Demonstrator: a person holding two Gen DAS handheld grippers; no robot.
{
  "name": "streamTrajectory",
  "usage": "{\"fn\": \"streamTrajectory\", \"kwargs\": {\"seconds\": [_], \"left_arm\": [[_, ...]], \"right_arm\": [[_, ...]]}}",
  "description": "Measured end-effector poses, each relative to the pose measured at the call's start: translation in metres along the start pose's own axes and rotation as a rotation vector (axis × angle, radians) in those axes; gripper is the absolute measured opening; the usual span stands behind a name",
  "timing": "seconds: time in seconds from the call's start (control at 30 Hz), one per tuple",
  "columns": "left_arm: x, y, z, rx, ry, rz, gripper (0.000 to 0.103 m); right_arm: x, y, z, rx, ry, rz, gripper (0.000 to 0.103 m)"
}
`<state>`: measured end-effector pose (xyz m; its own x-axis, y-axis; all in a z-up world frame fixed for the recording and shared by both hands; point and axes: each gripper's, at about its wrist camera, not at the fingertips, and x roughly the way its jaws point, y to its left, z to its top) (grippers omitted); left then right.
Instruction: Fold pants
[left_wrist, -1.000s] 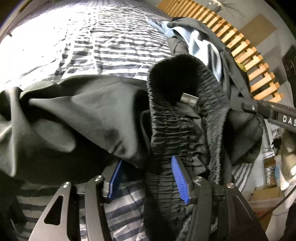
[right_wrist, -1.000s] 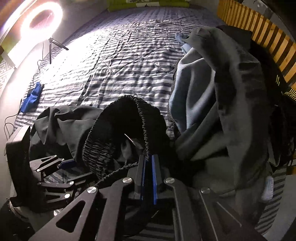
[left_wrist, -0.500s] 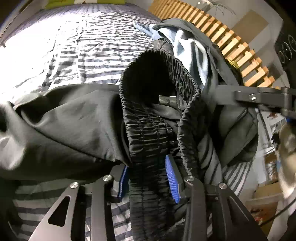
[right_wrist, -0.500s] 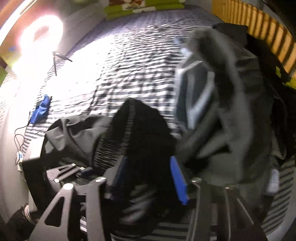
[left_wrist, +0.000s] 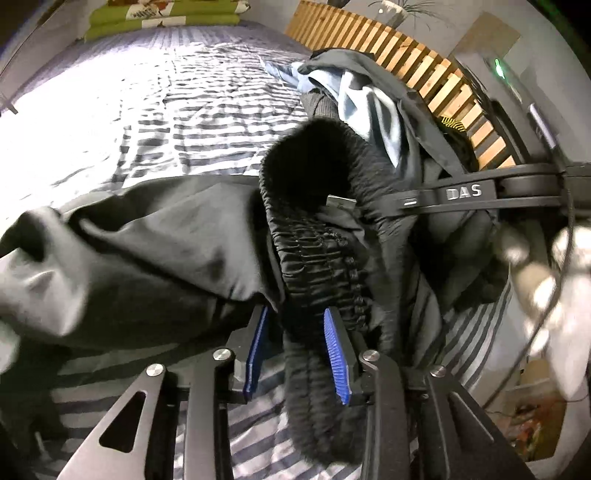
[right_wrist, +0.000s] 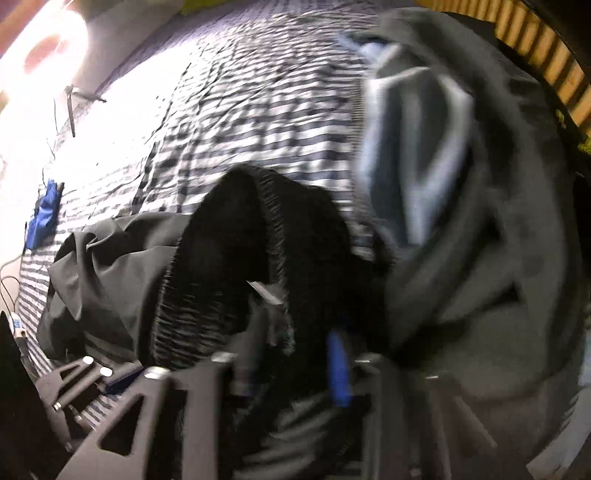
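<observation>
Folding has hardly begun: the black pants with a gathered elastic waistband (left_wrist: 317, 258) lie bunched at the near edge of the bed with a blue-and-white striped cover (left_wrist: 192, 110), waistband raised in an open loop and the dark legs crumpled toward the near left corner, with no crease or fold laid. Both ends of the waistband seem to be in hand, so spreading the pants flat, laying leg on leg and folding them over are all still to do. The left gripper (left_wrist: 295, 354) has its blue-padded jaws set around the ruched waistband and gripping it. The right gripper (right_wrist: 295, 362) is badly blurred in its own view; its jaws read as closed, and dark waistband cloth sits at them, so they probably pinch it, though I cannot tell for certain. A heap of grey and pale blue clothes (left_wrist: 373, 96) sits just beside the pants along the right edge, by the slatted wooden bed frame (left_wrist: 406, 59). Against the earlier frames, the left jaws have narrowed from a wide stance onto the waistband, the right jaws sprang wide and shut again, and the right gripper's arm now lies closer across the left view.
</observation>
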<state>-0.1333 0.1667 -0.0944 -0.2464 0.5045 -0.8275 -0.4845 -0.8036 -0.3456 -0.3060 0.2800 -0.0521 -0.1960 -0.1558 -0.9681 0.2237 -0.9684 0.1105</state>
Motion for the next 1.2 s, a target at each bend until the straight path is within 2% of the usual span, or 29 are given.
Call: {"fn": "streamTrajectory", "kwargs": {"seconds": [0.13, 0.23, 0.3, 0.4, 0.53, 0.6, 0.7, 0.77, 0.83, 0.87, 0.93, 1.03, 1.1, 1.13, 1.2], "left_arm": [[-0.013, -0.001, -0.003, 0.017, -0.020, -0.016, 0.034], [-0.006, -0.004, 0.000, 0.023, 0.012, -0.031, 0.035], [0.000, -0.008, -0.001, 0.019, 0.037, -0.044, 0.043], [0.002, -0.019, -0.002, 0.040, 0.035, -0.041, 0.045], [-0.002, -0.031, 0.001, 0.081, 0.006, -0.005, 0.050], [-0.002, -0.036, 0.008, 0.105, -0.016, 0.029, 0.058], [0.004, -0.045, 0.018, 0.134, -0.015, 0.045, 0.058], [0.011, -0.053, 0.023, 0.164, -0.006, 0.033, 0.054], [0.022, -0.060, 0.026, 0.185, 0.032, 0.012, 0.018], [0.027, -0.061, 0.027, 0.178, 0.058, 0.001, 0.006], [0.023, -0.059, 0.033, 0.151, 0.064, -0.012, 0.005], [-0.014, -0.044, 0.059, 0.087, 0.001, -0.029, 0.005], [-0.056, -0.031, 0.087, 0.054, -0.075, 0.000, 0.005], [-0.089, -0.021, 0.106, 0.039, -0.135, 0.031, 0.005], [-0.142, -0.006, 0.131, 0.014, -0.210, 0.038, 0.005]], "right_arm": [[-0.016, -0.037, -0.012, 0.035, -0.011, 0.000, 0.005], [-0.023, -0.054, -0.020, 0.054, -0.019, 0.010, 0.005], [-0.027, -0.061, -0.024, 0.056, -0.021, 0.023, 0.005], [-0.035, -0.073, -0.034, 0.076, -0.047, 0.032, 0.005], [-0.048, -0.106, -0.050, 0.131, -0.073, 0.069, 0.005], [-0.052, -0.120, -0.058, 0.163, -0.079, 0.079, 0.005], [-0.055, -0.129, -0.066, 0.183, -0.084, 0.094, 0.005], [-0.058, -0.128, -0.068, 0.170, -0.089, 0.089, 0.005], [-0.061, -0.127, -0.068, 0.161, -0.097, 0.089, 0.005], [-0.062, -0.126, -0.068, 0.154, -0.100, 0.090, 0.005], [-0.068, -0.123, -0.068, 0.134, -0.112, 0.072, 0.005], [-0.094, -0.117, -0.060, 0.099, -0.176, 0.032, 0.005], [-0.114, -0.108, -0.042, 0.081, -0.231, 0.021, 0.005], [-0.132, -0.103, -0.030, 0.066, -0.270, 0.014, 0.005], [-0.175, -0.084, -0.004, 0.023, -0.364, -0.008, 0.005]]}}
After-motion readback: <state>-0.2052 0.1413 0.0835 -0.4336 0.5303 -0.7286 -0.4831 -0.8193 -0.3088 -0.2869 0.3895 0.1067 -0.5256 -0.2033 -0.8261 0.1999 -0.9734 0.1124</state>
